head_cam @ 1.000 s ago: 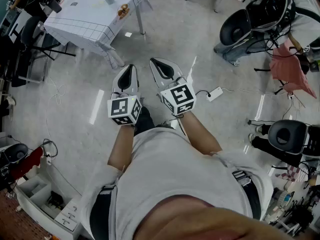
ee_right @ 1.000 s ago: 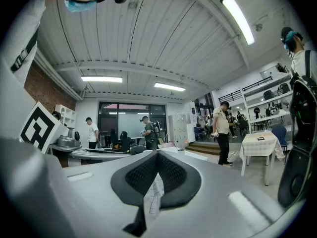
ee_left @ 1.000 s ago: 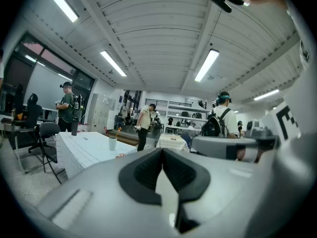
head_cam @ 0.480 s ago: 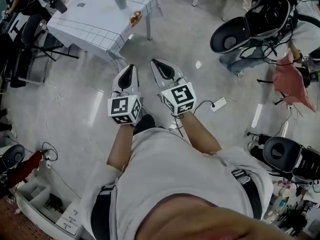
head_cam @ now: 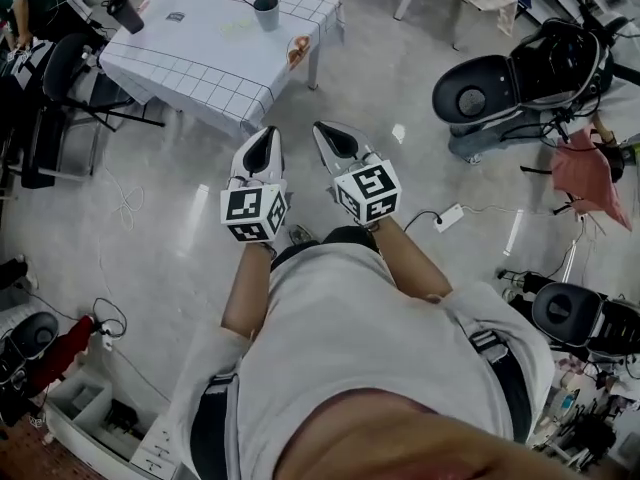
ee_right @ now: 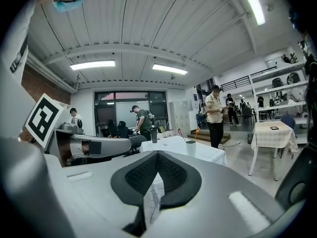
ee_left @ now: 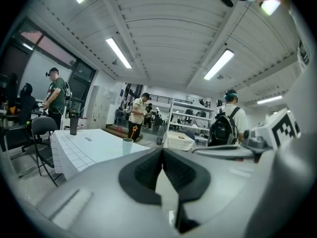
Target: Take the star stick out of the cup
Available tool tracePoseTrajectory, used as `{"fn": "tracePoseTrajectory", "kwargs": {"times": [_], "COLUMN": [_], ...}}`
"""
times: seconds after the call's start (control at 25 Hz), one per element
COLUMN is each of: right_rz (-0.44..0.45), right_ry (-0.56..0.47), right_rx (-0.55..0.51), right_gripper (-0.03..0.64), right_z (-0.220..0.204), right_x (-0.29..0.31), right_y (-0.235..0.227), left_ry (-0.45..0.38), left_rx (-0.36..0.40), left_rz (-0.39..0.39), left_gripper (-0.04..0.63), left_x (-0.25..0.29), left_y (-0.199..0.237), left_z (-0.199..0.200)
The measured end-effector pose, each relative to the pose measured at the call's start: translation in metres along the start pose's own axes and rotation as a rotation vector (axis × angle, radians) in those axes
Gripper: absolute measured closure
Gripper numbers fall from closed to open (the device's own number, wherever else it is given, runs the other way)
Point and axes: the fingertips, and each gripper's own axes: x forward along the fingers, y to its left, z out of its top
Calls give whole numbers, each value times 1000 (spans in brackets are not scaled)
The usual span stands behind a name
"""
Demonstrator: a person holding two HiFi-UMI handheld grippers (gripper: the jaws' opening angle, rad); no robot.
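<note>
reaching the bench (head_cam: pixel 200 53) looks like the step in hand, for it is well apart from both grippers. the cup (head_cam: pixel 266 12) stands on it with the star stick (ee_left: pixel 133 131) poking up out of it. the left gripper (head_cam: pixel 266 132) and right gripper (head_cam: pixel 322 127) hold nothing, fingers together. next they must get close, then one opens its fingers around the stick.

Glossy grey floor (head_cam: pixel 380 98), checked-cloth table (head_cam: pixel 200 63), ceiling striplights (ee_left: pixel 119 52).
</note>
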Motion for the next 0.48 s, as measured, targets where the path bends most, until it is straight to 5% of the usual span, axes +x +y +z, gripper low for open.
{"fn": "tracePoseTrajectory", "kwargs": {"times": [0.48], "right_rz": [27], "right_ry": [-8], "right_rx": [-18], "right_gripper": [617], "right_z": [18], "right_x": [77], "right_y": [-34], "left_ry": [31], "left_rx": [14], "left_rz": [-1], "left_gripper": [592], "left_x": [60], "left_y": [54], "left_z": [2]}}
